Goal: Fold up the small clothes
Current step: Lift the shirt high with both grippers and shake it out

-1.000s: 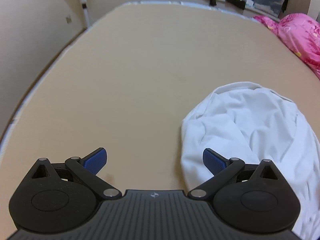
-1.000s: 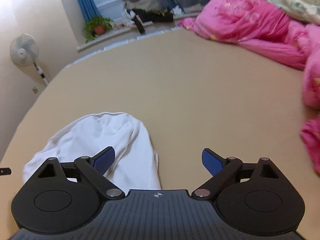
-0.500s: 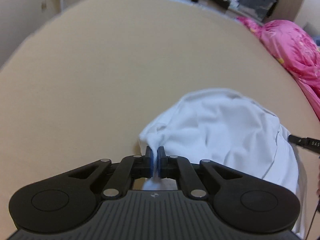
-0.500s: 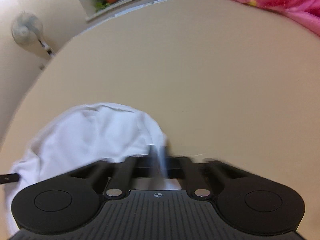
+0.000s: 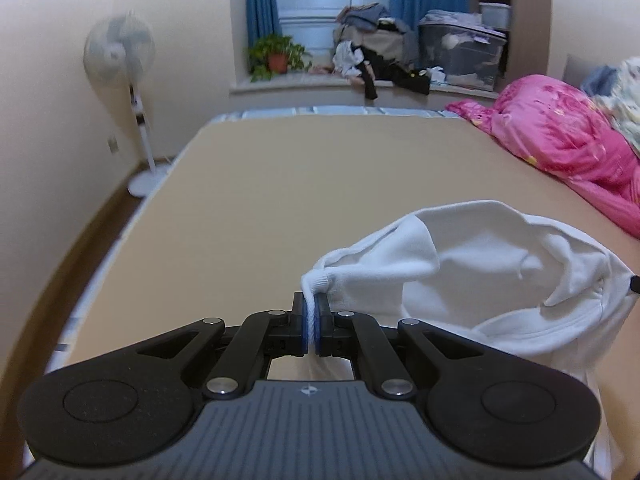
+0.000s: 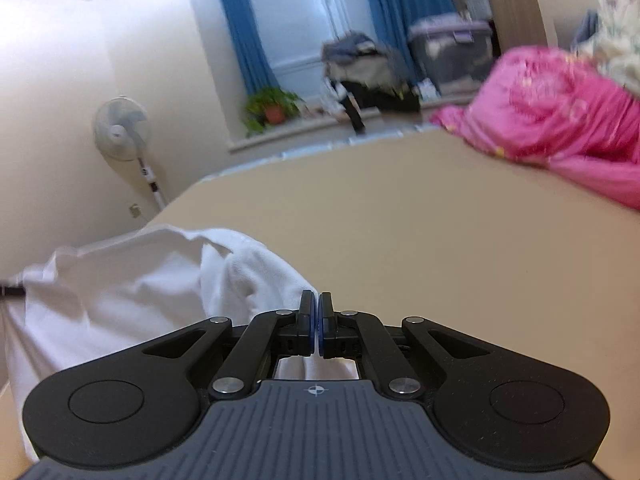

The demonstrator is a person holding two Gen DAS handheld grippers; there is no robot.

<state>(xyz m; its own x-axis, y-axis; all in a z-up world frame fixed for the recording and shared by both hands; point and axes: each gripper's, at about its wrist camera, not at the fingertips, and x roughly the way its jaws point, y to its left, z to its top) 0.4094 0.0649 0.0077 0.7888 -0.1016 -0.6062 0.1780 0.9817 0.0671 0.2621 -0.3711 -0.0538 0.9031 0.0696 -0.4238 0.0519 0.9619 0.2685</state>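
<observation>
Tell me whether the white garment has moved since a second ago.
Yes. The white garment has come up off the tan bed surface where it lay flat, now hanging between the left gripper and right gripper, both clamped on its edge.

Both wrist views look forward, low and close over the tan bed (image 5: 320,184), toward the potted green plant (image 5: 276,58) on the window sill. Shared: that plant, the white pedestal fan (image 6: 120,128) left of it, pink quilt (image 6: 560,108) right.
</observation>
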